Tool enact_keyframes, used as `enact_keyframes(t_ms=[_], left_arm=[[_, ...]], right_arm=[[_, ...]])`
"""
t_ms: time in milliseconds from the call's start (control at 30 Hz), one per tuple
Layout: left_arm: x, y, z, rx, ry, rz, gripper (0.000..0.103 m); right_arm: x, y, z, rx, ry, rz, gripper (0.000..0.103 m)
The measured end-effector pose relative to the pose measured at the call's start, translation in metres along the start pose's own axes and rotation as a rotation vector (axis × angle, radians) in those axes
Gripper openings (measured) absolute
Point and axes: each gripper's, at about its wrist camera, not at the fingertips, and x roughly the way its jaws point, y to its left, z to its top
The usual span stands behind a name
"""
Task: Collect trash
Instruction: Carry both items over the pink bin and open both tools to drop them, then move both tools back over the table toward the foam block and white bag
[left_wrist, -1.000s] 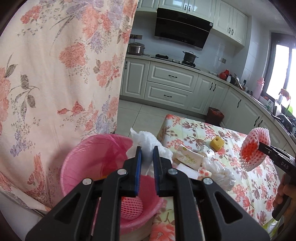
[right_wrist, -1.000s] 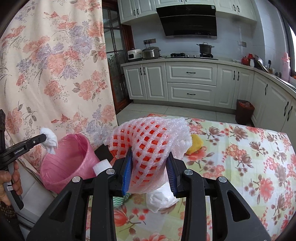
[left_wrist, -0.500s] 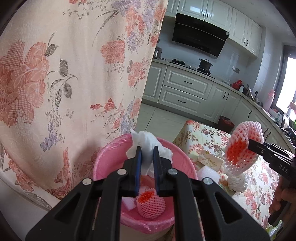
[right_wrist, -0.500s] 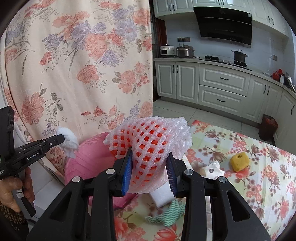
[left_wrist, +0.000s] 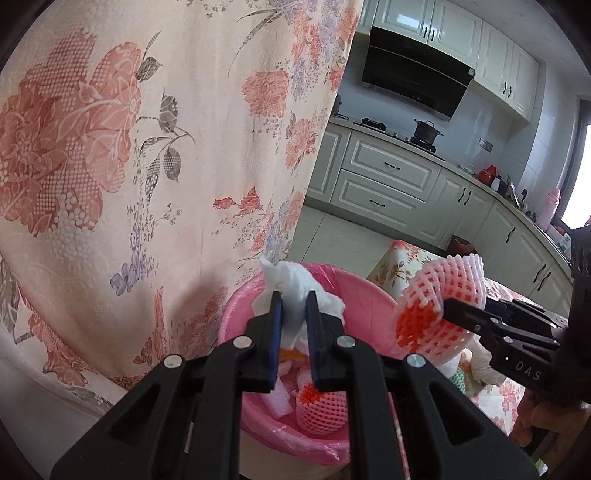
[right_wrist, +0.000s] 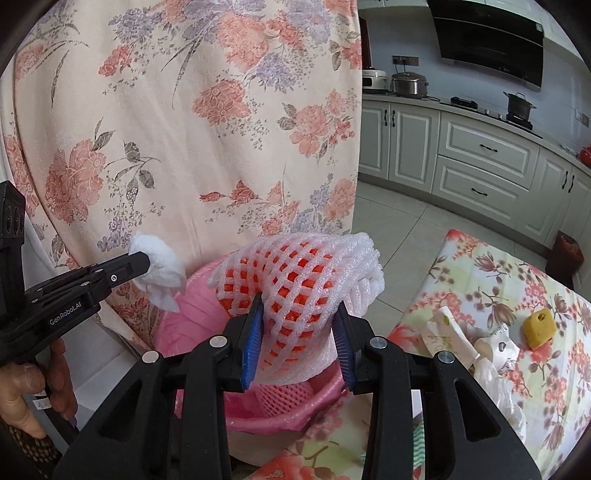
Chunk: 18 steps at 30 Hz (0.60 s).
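Observation:
A pink bin (left_wrist: 369, 284) with a pink liner stands below both grippers, beside the table. My left gripper (left_wrist: 294, 299) is shut on a crumpled white tissue (left_wrist: 295, 280) and hangs over the bin's mouth. The right wrist view shows that left gripper (right_wrist: 142, 264) and tissue (right_wrist: 159, 273) at the bin's (right_wrist: 192, 317) left rim. My right gripper (right_wrist: 298, 306) holds a white-and-orange foam fruit net (right_wrist: 295, 273) over the bin. Its jaws are opening, and the pads still touch the net (left_wrist: 439, 299). Another foam net (left_wrist: 321, 413) and scraps lie inside the bin.
A floral curtain (left_wrist: 147, 147) hangs close behind the bin. To the right is a table with a floral cloth (right_wrist: 554, 369). It carries a yellow sponge (right_wrist: 541, 328), a wrapper (right_wrist: 450, 332) and a white plastic bag (right_wrist: 495, 384). Kitchen cabinets (right_wrist: 480, 166) line the far wall.
Both grippers have swung left from the table side to above the pink bin, carrying the tissue and the foam net. The right jaws stand slightly wider apart.

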Motion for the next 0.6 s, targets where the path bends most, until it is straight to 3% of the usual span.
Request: enact_keyframes(t_ms=[167, 233, 367, 600], left_arm=[[0.002, 0.006, -0.001, -0.012, 0.005, 0.002, 0.013], [0.003, 0.007, -0.002, -0.018, 0.009, 0.003, 0.014], [0.004, 0.010, -0.003, -0.037, 0.013, -0.005, 0.037], [0.002, 0.007, -0.005, -0.037, 0.010, -0.004, 0.044]], right_arm=[[0.013, 0.013, -0.001, -0.021, 0.019, 0.013, 0.043], [0.016, 0.016, -0.002, -0.028, 0.018, 0.011, 0.052], [0.021, 0.018, -0.002, -0.040, 0.019, 0.013, 0.068], [0.013, 0.004, -0.006, -0.024, 0.013, -0.009, 0.074]])
